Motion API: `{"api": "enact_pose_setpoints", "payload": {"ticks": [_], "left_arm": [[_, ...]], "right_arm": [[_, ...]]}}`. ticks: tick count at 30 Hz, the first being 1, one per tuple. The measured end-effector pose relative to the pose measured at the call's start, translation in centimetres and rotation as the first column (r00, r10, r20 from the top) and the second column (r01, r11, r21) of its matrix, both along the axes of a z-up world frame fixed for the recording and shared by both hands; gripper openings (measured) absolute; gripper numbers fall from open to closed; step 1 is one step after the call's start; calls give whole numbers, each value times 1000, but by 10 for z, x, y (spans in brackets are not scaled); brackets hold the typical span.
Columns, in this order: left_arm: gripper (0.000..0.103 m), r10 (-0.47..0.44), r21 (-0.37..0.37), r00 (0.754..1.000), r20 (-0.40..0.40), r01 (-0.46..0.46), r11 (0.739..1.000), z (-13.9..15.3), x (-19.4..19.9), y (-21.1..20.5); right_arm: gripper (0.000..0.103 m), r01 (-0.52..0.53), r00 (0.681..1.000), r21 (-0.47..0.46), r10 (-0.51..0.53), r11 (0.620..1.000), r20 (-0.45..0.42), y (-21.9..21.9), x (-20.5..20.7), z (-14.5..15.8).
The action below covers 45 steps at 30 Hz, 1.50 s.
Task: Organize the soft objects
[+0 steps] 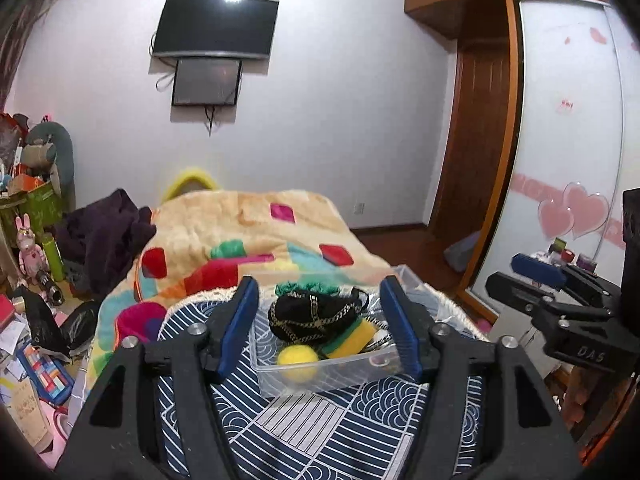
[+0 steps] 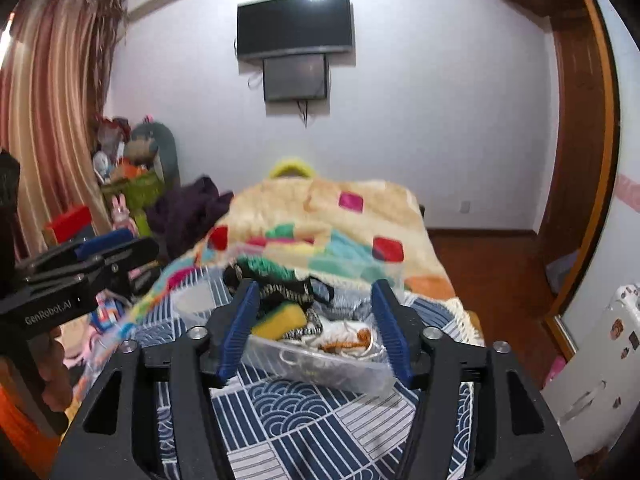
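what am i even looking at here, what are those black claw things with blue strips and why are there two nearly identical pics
Those claws are handheld two-finger grippers; a person carries one in each hand, and each has a camera looking forward along its fingers. That is why you get two similar pictures.

One picture is from the left gripper, the other from the right gripper. Both are open and hold nothing.

Ahead of them, a clear plastic bin sits on a navy patterned cloth on a bed. Inside the bin lie a yellow ball, a yellow and green sponge, and a black chain-trimmed soft item, perhaps a pouch. The right picture is blurred, but shows white corded items in the bin too.

Behind lies a colourful blanket.
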<state>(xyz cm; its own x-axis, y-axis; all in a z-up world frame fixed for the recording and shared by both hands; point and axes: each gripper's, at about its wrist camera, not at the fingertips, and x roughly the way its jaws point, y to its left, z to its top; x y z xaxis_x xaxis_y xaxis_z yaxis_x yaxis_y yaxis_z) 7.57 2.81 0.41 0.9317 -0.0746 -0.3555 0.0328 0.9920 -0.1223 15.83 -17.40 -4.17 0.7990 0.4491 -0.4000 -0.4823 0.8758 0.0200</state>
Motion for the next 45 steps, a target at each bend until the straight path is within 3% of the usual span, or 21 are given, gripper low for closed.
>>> {"api": "enact_pose_setpoints", "payload": {"ticks": [4,9,12,20,45], "left_arm": [[70,7,21,999,44,-8,1000,12,-15,-4],[88,17,37,996,86,-20,999,20,-30,-7],[94,21,50,994,108,-26,998,23,-37,-10],[100,10,72,991,134,-20,997,27,-44,-18],[103,15,79,992,128,-25,997,23,-46,-20]], "right_arm": [[68,3,998,33,-5,999,64,-3,-12,14],[83,4,994,58,-11,998,111,-3,-22,21],[85,6,992,63,-14,998,128,-4,-29,22],[102,24,987,80,-36,996,155,-7,-36,21],[103,37,988,119,-54,992,145,-17,-40,24]]}}
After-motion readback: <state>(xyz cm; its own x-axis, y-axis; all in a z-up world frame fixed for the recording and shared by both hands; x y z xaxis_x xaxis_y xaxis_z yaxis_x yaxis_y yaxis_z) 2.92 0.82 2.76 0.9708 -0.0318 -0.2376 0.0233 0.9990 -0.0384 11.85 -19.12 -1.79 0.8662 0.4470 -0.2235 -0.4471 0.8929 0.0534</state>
